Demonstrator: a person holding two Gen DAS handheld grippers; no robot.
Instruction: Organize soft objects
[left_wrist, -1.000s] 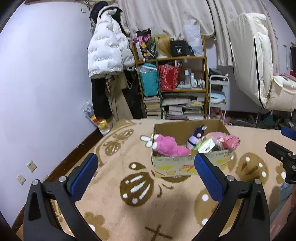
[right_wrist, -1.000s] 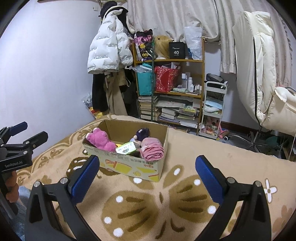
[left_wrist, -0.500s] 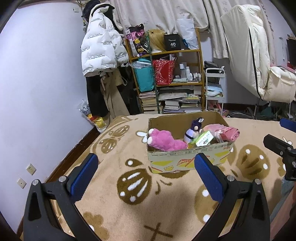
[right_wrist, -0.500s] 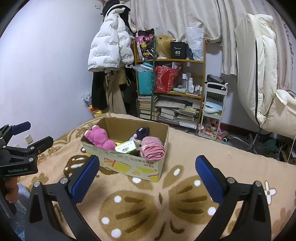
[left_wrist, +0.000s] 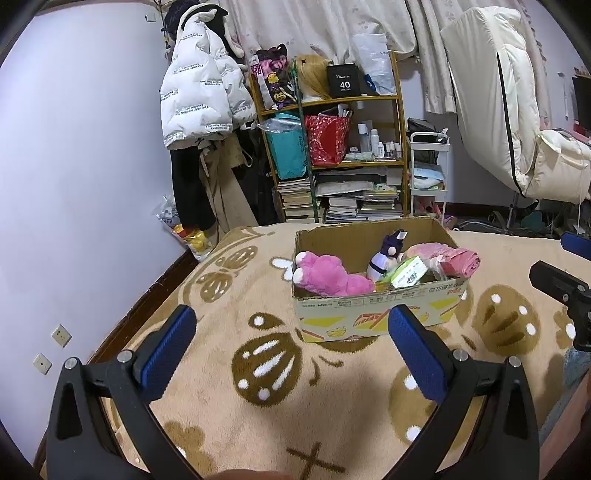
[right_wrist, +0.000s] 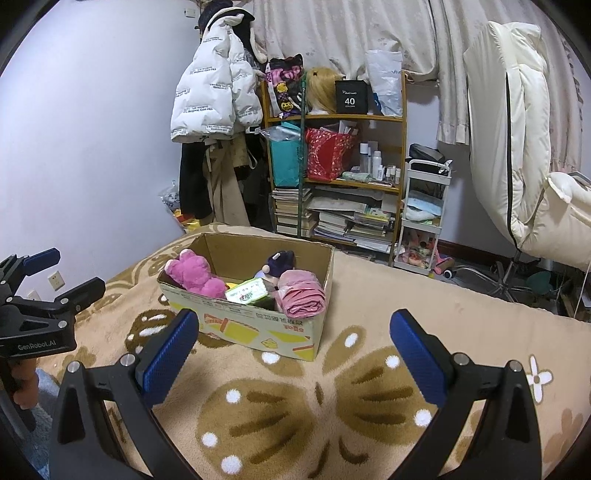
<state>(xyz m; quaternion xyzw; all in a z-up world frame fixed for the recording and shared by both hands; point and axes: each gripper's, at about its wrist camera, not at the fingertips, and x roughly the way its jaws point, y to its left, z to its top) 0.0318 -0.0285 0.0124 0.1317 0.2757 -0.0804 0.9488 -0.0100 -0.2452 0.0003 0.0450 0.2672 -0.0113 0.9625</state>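
A cardboard box (left_wrist: 380, 317) (right_wrist: 258, 325) stands on a beige patterned blanket. It holds a pink plush toy (left_wrist: 325, 275) (right_wrist: 194, 275), a small purple and white doll (left_wrist: 386, 254) (right_wrist: 279, 264), a green tissue pack (left_wrist: 408, 271) (right_wrist: 247, 291) and a pink rolled bundle (left_wrist: 448, 256) (right_wrist: 301, 295). My left gripper (left_wrist: 291, 349) is open and empty, short of the box. My right gripper (right_wrist: 293, 354) is open and empty, also short of the box. Each gripper shows at the edge of the other's view.
The blanket (right_wrist: 424, 302) covers a raised surface. Behind it stand a cluttered wooden shelf (left_wrist: 332, 158) with books and bags, a white puffer jacket (left_wrist: 199, 99) on the wall, a small white cart (right_wrist: 424, 218) and a cream chair (right_wrist: 532, 177).
Both views have shifted slightly; the box now sits a little lower and nearer in the left wrist view. Both grippers stay open and empty.
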